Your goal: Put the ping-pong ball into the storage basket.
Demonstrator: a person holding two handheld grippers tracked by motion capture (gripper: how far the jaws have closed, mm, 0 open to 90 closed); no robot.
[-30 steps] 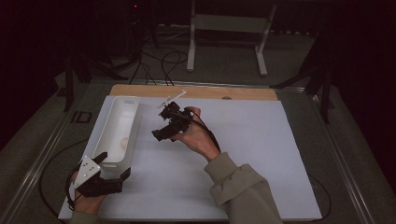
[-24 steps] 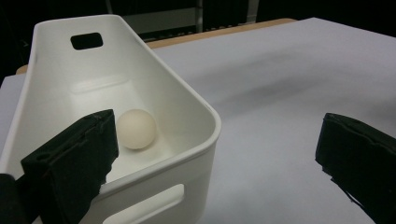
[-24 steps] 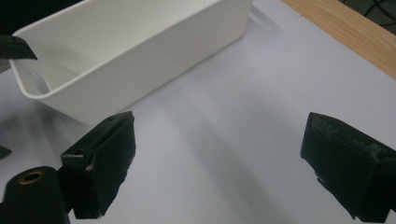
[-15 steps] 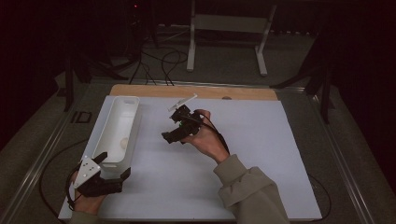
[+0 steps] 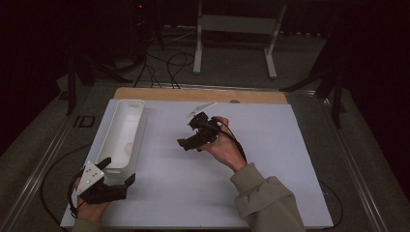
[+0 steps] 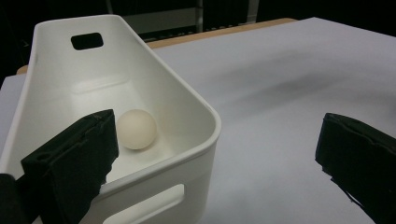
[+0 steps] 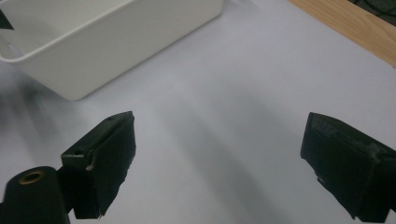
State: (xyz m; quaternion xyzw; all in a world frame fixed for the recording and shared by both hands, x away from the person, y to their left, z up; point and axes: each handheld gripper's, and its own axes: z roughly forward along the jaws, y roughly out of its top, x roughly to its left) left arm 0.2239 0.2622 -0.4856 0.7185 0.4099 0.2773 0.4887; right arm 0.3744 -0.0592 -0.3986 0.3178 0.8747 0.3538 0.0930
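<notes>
White plastic: the bin (image 5: 121,130) lay lengthwise at the left of the white table sheet (image 5: 270,145), with handle slots cut in its end walls.
Ball: a cream ball (image 6: 136,129) sat on the bin floor toward the near end, apart from both grippers.
Left gripper (image 5: 116,170): it was at the bin's near end, jaws wide apart and holding nothing; one jaw stood over the rim and the other outside it, probably to steady or take hold of that end wall.
Right gripper (image 5: 189,143): it was held above the bare sheet, right of the bin and well apart from it, jaws spread and empty, tilted down toward the bin's side.
Likely reason: with the ball already inside, the right hand appeared to have no load.
Wooden strip (image 5: 198,94): it ran along the far table edge.
</notes>
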